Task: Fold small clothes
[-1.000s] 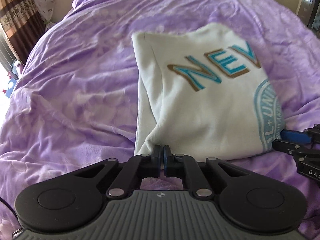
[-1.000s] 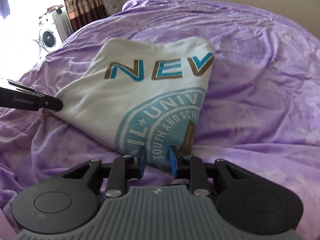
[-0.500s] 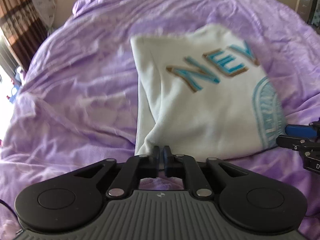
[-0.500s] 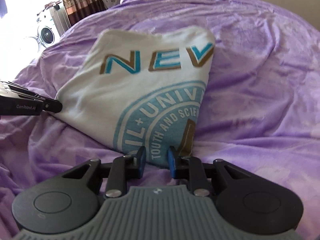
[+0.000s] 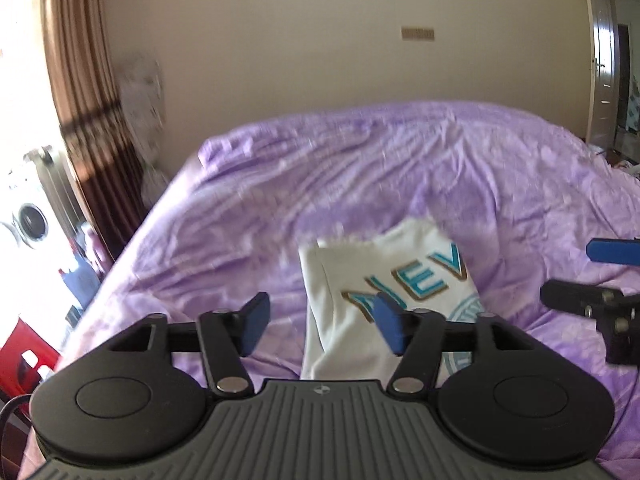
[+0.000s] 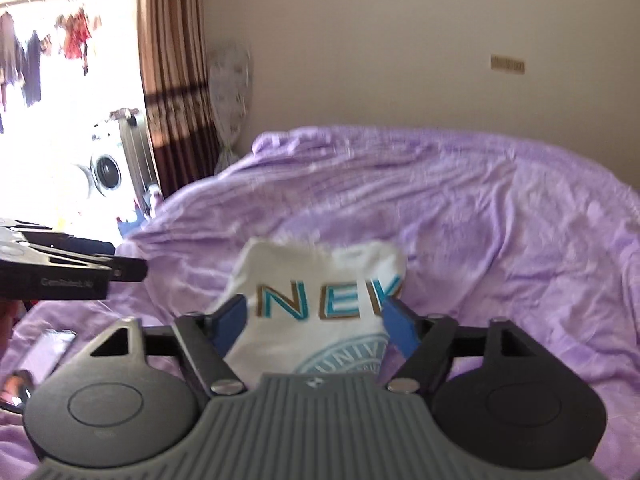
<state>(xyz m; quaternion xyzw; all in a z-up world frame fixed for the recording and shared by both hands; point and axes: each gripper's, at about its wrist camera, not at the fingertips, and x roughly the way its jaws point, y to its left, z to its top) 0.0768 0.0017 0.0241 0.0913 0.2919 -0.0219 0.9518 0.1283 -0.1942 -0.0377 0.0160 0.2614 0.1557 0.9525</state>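
A folded white T-shirt (image 5: 384, 300) with teal and gold letters lies on the purple bedspread (image 5: 360, 184); the right wrist view shows the T-shirt (image 6: 320, 312) too. My left gripper (image 5: 322, 326) hangs above its near left edge, jaws opening, nothing pressed between the blue pads. My right gripper (image 6: 314, 330) is raised over the shirt's near right part, jaws opening wide, pads clear of the cloth. The right gripper (image 5: 592, 276) also shows at the right edge of the left wrist view. The left gripper (image 6: 128, 264) pokes in from the left of the right wrist view.
The purple bedspread (image 6: 500, 240) covers the whole bed, wrinkled. Brown curtains (image 6: 172, 72) and a bright window stand at the left with a washing machine (image 6: 102, 170). A beige wall (image 5: 320, 40) lies behind the bed, a door (image 5: 600, 60) at far right. A phone (image 6: 44, 354) lies on the bed's left.
Both grippers let go of the shirt's near edge, opened wide and rose, tilting up so the wall and window came into view. The shirt stays flat on the bed.
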